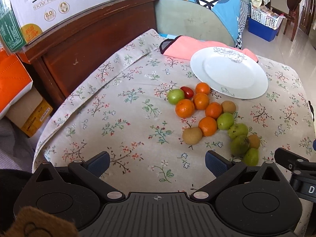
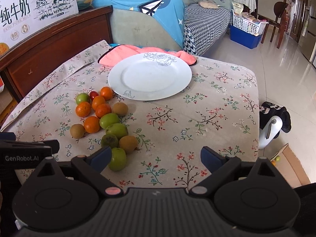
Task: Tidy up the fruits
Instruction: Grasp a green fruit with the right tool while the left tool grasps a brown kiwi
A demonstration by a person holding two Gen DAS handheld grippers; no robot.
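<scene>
We hold both claws low over the flowered cloth [image 2: 217, 106], each with its jaws spread wide and nothing between them. Our left gripper [image 1: 157, 163] hovers over bare cloth, and the fruits lie ahead of it and to its right. Our right gripper [image 2: 156, 159] has the same pile ahead and to its left, and the nearest green fruit [image 2: 118, 159] sits just beside its left fingertip [image 2: 101, 156]; we cannot tell if they touch.

The pile runs in a loose line away from the claws: green fruits [image 1: 238, 131] and brown fruits [image 1: 192, 135] nearest, then a cluster of oranges [image 1: 207, 126], with one small red fruit [image 1: 187, 92] and another green one [image 1: 175, 96] at the far end. All lie on the cloth, touching or close beside each other.

The white plate [image 2: 150, 77] stands beyond the pile, farther from both claws, with nothing on it. The farthest orange [image 1: 202, 88] lies right at its near rim. Behind the plate a pink cloth [image 2: 126, 52] lies under its far edge
</scene>
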